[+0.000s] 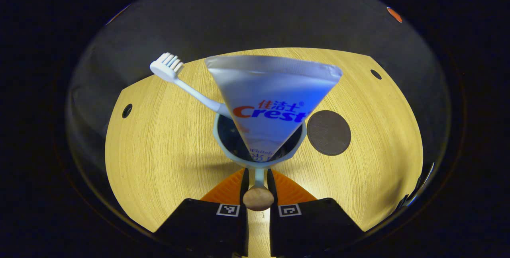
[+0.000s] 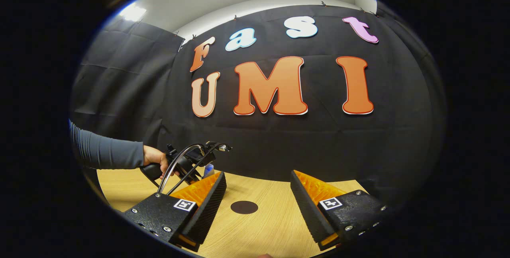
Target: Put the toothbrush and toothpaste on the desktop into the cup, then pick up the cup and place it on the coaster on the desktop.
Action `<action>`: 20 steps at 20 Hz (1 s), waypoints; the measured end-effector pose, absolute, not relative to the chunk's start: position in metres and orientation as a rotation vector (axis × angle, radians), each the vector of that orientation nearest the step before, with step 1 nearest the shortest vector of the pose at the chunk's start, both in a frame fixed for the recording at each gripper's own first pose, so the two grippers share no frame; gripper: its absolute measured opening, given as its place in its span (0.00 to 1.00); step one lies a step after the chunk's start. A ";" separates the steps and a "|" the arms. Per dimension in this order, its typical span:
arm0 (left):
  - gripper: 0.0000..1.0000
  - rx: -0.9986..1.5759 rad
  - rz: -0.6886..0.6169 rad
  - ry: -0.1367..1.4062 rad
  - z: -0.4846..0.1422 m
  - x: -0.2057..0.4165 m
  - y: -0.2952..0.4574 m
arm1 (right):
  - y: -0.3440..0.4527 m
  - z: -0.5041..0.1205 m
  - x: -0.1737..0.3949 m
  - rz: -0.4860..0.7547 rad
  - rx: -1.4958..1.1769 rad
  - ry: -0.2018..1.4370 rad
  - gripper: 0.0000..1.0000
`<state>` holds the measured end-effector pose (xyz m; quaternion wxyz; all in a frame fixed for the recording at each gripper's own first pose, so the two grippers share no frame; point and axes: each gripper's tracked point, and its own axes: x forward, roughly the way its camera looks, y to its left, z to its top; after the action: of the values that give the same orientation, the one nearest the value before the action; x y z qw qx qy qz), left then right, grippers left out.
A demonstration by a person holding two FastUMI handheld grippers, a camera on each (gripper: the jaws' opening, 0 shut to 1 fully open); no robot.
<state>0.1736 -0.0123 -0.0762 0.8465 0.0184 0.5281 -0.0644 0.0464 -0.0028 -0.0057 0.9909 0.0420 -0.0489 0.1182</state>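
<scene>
Both items stand in the cup (image 1: 259, 146) at frame centre: brush (image 1: 179, 81), paste (image 1: 271, 98). Our left gripper (image 1: 258, 178) pinches its thin handle; it looks top-heavy and may tip. Coaster (image 1: 328, 132) lies just right. Right gripper (image 2: 258, 194) gapes, holding nothing.

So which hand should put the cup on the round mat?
Left. The left gripper has its fingers closed on the cup's handle, with the coaster just beside the cup. The right gripper is open, holding nothing.

Left tongs (image 1: 258, 178) clamped narrow, right tongs (image 2: 258, 194) spread wide
</scene>
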 end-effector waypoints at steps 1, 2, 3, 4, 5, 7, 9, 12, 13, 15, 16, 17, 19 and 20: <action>0.20 0.037 -0.139 1.106 -0.079 0.171 -0.012 | -0.005 -0.006 0.047 0.232 0.087 -0.098 0.97; 0.20 0.037 -0.145 1.100 -0.078 0.171 -0.012 | -0.008 -0.006 0.045 0.230 0.090 -0.097 0.97; 0.20 0.034 -0.153 1.094 -0.078 0.170 -0.012 | -0.010 -0.007 0.044 0.224 0.092 -0.095 0.97; 0.20 0.035 -0.166 1.087 -0.078 0.171 -0.013 | -0.012 -0.006 0.044 0.223 0.095 -0.094 0.97; 0.20 0.036 -0.176 1.080 -0.076 0.173 -0.012 | -0.012 -0.006 0.042 0.221 0.097 -0.092 0.97; 0.20 0.041 -0.199 1.062 -0.076 0.173 -0.014 | -0.016 -0.006 0.039 0.215 0.094 -0.096 0.97; 0.21 0.046 -0.217 1.054 -0.078 0.174 -0.016 | -0.021 -0.007 0.038 0.206 0.092 -0.093 0.97; 0.21 0.045 -0.244 1.054 -0.083 0.177 -0.019 | -0.029 -0.008 0.035 0.193 0.094 -0.089 0.97; 0.21 0.047 -0.256 1.055 -0.084 0.177 -0.020 | -0.033 -0.010 0.034 0.189 0.094 -0.087 0.97; 0.21 0.053 -0.264 1.056 -0.084 0.177 -0.020 | -0.038 -0.014 0.032 0.183 0.101 -0.080 0.97; 0.21 0.056 -0.269 1.061 -0.084 0.176 -0.019 | -0.041 -0.015 0.031 0.178 0.107 -0.077 1.00; 0.21 0.060 -0.275 1.067 -0.083 0.175 -0.019 | -0.044 -0.017 0.032 0.173 0.112 -0.073 0.97; 0.21 0.068 -0.286 1.075 -0.082 0.175 -0.017 | -0.049 -0.019 0.031 0.162 0.118 -0.068 0.97; 0.20 0.070 -0.289 1.080 -0.080 0.176 -0.017 | -0.051 -0.019 0.032 0.158 0.121 -0.067 0.97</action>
<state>0.1763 -0.0167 -0.0805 0.8472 0.0331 0.5123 -0.1369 0.0317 -0.0513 -0.0193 0.9945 0.0605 -0.0336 0.0789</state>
